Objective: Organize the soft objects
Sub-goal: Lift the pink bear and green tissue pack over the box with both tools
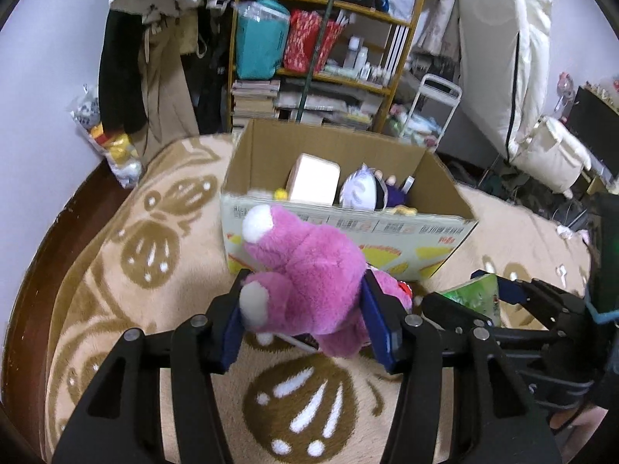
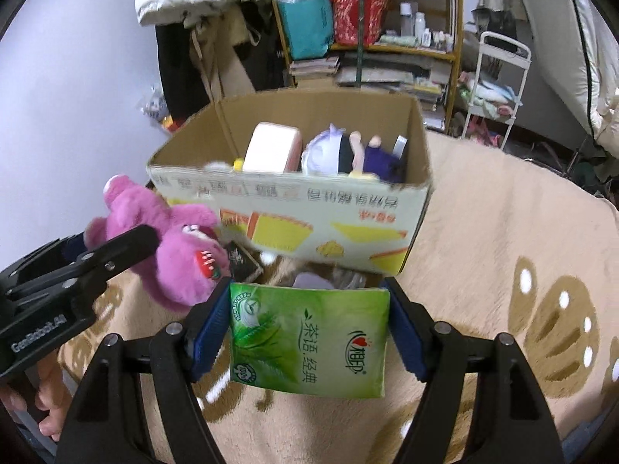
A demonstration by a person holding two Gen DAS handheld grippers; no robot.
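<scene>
Left gripper [image 1: 305, 309] is clamped on a pink plush bear [image 1: 305, 270], its blue pads pressing the toy's body from both sides; the bear hangs clear of the patterned beige blanket [image 1: 116, 270], just in front of the near wall of the cardboard box [image 1: 348, 232]. Right gripper [image 2: 309, 328] is closed on a green tissue pack [image 2: 309, 340], one pad against each short edge, the pack held flat and likewise off the blanket, near the box's printed front wall. The two grippers stand side by side, bear to the left of the pack.

Box is open at the top and sits on the blanket. Inside it: a pale rectangular cushion-like block [image 2: 272, 147], a white-haired doll in dark clothing [image 2: 348, 154] beside it, and a small yellow item at the near wall, too hidden to identify.

Between the bear and the box's base lie a small dark card or packet [image 2: 241, 263] and some clear wrapping; blur prevents a firm reading of either. A bare hand [image 2: 42, 398] grips the left tool's handle at the lower left of the right wrist view. Behind the box stands a crowded wooden shelf [image 1: 321, 38].
</scene>
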